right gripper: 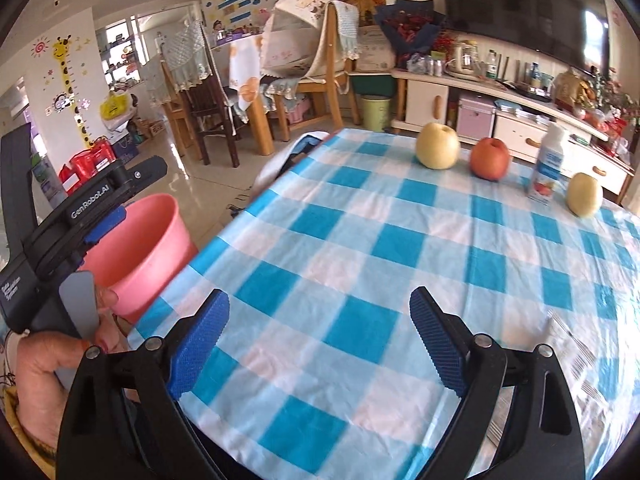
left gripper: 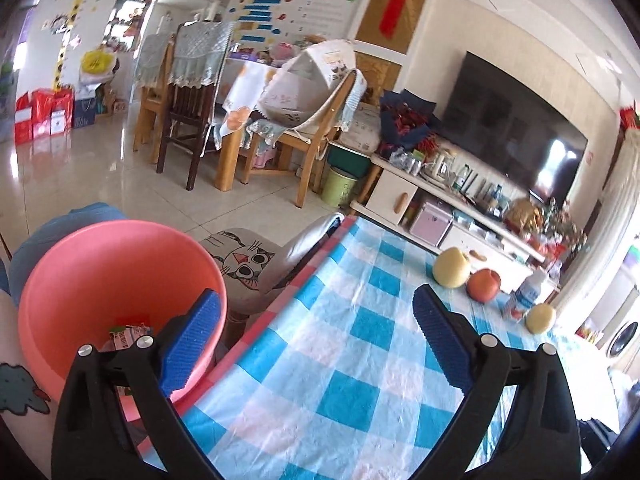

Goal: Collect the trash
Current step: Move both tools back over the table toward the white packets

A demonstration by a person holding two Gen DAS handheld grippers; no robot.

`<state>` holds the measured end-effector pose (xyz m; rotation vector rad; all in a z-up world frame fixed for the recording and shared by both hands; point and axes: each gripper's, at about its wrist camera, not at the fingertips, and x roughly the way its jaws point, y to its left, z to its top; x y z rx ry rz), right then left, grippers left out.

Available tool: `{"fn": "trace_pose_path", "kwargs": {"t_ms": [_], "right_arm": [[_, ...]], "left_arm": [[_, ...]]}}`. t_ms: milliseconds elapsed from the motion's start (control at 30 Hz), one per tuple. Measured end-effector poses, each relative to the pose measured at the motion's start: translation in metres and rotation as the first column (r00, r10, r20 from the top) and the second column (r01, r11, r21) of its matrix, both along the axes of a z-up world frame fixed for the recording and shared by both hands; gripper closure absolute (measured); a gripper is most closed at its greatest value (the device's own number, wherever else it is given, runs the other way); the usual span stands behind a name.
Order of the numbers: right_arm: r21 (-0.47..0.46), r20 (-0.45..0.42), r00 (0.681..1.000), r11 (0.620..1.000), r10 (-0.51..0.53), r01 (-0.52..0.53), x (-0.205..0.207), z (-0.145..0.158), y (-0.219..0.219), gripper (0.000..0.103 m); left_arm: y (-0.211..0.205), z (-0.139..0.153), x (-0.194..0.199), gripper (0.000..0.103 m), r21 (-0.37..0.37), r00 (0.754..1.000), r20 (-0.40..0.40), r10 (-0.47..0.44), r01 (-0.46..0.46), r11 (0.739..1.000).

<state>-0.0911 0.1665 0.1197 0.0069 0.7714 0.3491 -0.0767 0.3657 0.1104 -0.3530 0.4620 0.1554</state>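
A pink bin [left gripper: 100, 280] stands off the left edge of the table with the blue checked cloth [left gripper: 340, 340], and crumpled wrappers [left gripper: 128, 334] lie in its bottom. My left gripper [left gripper: 316, 296] is open and empty, one finger over the bin, the other over the cloth. The right wrist view shows the same bin [right gripper: 140, 248] with the left gripper [right gripper: 134, 194] above it, held by a hand [right gripper: 44, 360]. My right gripper [right gripper: 319, 296] is open and empty over the cloth [right gripper: 360, 260]. A pale, blurred wrapper-like thing [right gripper: 576, 356] lies to its right.
At the table's far side stand a yellow fruit [right gripper: 437, 146], a red apple [right gripper: 489, 159], a white bottle [right gripper: 548, 164] and a second yellow fruit [right gripper: 585, 195]. A cat-print stool [left gripper: 244, 264] sits beside the bin. Wooden chairs [left gripper: 188, 120] and a TV cabinet [left gripper: 420, 200] stand farther off.
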Motion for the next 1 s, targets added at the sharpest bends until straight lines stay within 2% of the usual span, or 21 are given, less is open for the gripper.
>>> {"fn": "trace_pose_path", "kwargs": {"t_ms": [200,467,767,967,1000], "right_arm": [[0.005,0.011,0.999,0.999,-0.052,0.052,-0.032,-0.003,-0.038,0.01],[0.021,-0.017,0.99,0.99,-0.137,0.137,-0.066,-0.018,-0.088,0.01],[0.045,-0.021,0.981,0.98,-0.192,0.193,-0.098,-0.024,-0.125,0.01],[0.05,-0.013,0.973,0.972,-0.23,0.23,-0.118,-0.023,-0.145,0.01],[0.053,-0.013,0.971,0.969,-0.239,0.24,-0.122,-0.023,-0.15,0.01]], "left_arm": [[-0.027,0.001,-0.011,0.004,0.07,0.998,-0.011,-0.057,0.058,0.996],[-0.07,-0.003,-0.025,0.004,0.159,0.989,-0.06,-0.132,0.14,0.977],[-0.124,-0.01,-0.043,0.004,0.245,0.967,-0.116,-0.227,0.249,0.937],[-0.157,-0.015,-0.056,0.004,0.26,0.938,-0.151,-0.312,0.342,0.903],[-0.164,-0.016,-0.059,0.004,0.258,0.927,-0.156,-0.34,0.37,0.892]]}}
